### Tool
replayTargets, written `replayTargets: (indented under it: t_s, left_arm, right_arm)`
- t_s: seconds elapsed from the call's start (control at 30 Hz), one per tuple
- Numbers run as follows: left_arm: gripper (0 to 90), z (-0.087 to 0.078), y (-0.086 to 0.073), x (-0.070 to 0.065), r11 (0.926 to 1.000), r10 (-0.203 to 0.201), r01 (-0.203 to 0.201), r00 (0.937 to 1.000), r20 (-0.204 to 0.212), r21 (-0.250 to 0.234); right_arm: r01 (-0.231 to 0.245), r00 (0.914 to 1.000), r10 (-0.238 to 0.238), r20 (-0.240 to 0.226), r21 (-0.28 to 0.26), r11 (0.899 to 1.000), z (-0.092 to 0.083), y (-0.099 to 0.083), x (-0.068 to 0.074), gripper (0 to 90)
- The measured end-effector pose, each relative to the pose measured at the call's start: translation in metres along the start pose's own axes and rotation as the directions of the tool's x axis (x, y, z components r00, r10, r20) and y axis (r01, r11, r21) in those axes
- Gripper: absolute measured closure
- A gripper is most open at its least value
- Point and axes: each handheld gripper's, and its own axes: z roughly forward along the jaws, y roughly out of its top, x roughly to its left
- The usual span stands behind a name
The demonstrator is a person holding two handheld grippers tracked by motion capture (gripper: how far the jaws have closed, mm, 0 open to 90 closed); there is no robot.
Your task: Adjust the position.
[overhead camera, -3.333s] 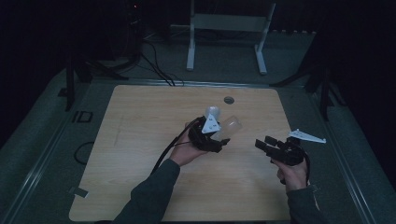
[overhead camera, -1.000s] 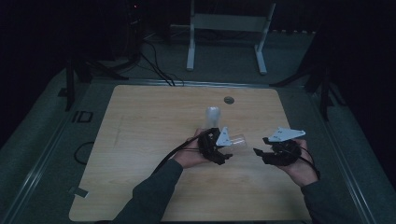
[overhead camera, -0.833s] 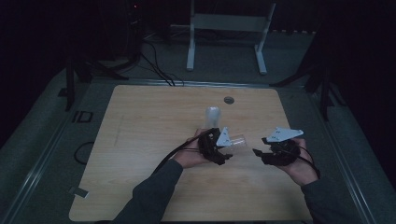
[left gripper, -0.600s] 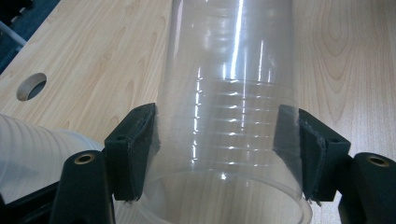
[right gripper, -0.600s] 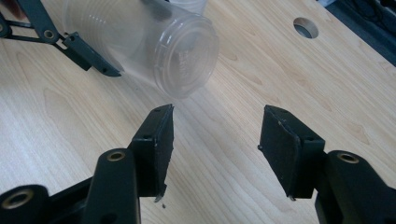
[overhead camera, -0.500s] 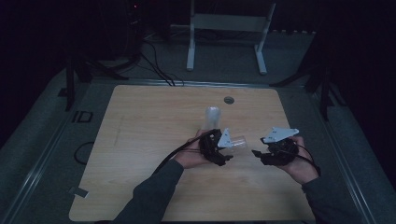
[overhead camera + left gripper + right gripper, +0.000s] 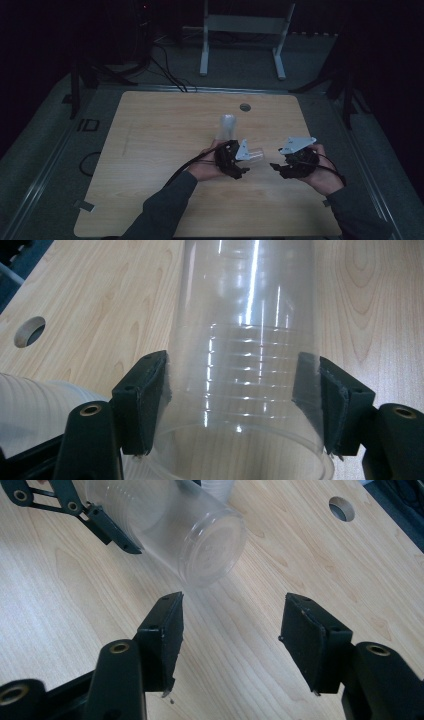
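Clear ribbed plastic cup (image 7: 245, 365), empty. It lies horizontal above the counter (image 7: 150, 150), base toward the right. A second cup (image 7: 227, 126) stands inverted just behind.

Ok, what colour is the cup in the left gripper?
Clear, see-through plastic cup with faint ridges; the left gripper view shows it best.

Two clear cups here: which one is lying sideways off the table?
The clear cup clamped in the left gripper, base towards the right gripper. The other cup stands upside down on the table behind it.
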Motion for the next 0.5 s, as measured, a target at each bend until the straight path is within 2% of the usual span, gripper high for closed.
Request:
replayTargets:
  t_s: [0.33, 0.5]
  left_arm:
    - [31.0, 0.0012, -0.0003, -0.0012, 0.9998, 0.011, -0.011, 0.9999, 0.0, 0.014]
    - [31.0, 0.0016, 0.0003, -0.0016, 0.9996, 0.019, -0.019, 0.9998, -0.002, 0.023]
  right_arm:
    - [0.052, 0.9986, -0.051, -0.015, 0.039, 0.998, -0.0032, 0.0091, -0.0026, 40.0]
    - [0.061, 0.9976, -0.06, -0.036, 0.049, 0.997, -0.0019, 0.0103, -0.0019, 39.0]
